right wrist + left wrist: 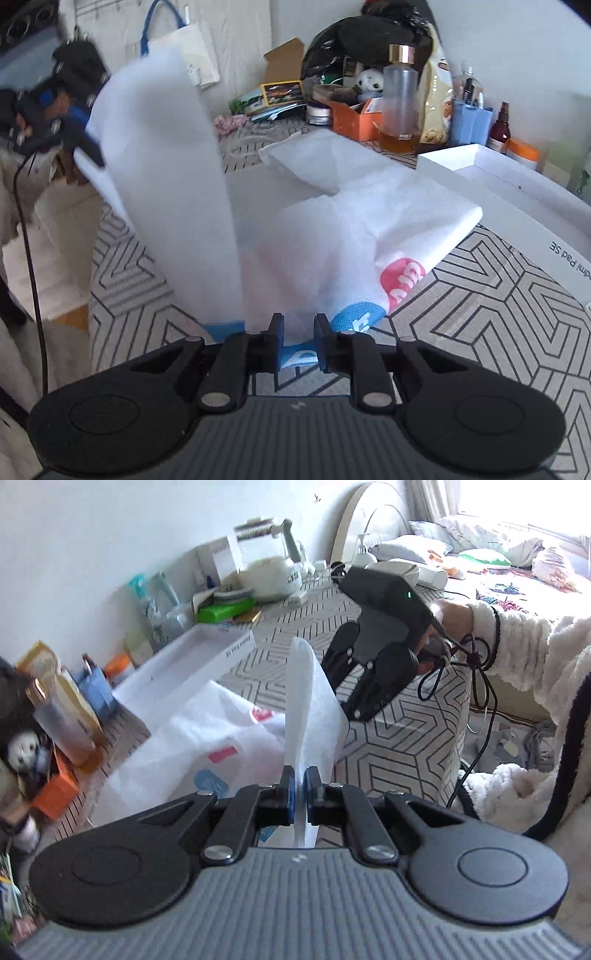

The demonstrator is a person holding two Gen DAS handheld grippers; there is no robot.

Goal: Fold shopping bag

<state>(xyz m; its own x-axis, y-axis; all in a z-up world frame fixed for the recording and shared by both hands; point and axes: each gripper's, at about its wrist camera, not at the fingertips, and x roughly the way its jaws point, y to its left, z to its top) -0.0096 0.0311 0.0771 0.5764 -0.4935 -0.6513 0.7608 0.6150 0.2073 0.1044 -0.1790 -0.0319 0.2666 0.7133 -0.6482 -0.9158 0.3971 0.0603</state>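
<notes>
Both claws pinch the white shopping bag (332,229), left gripper (300,786) and right gripper (298,341) each clamped on fabric, its long axis running toward the white box (517,199) on the patterned table (498,314).

Home bedroom, lived-in. Bed (517,576) with curved headboard (364,520), pillows (402,550) and patterned quilt at far right under bright window. Table with geometric-print cover (480,295) crowded along wall: rice cooker (271,578), toiletry bottles (400,96), snack bag (439,99), orange box (352,118). Tote bag (188,51) hanging on wall.
</notes>
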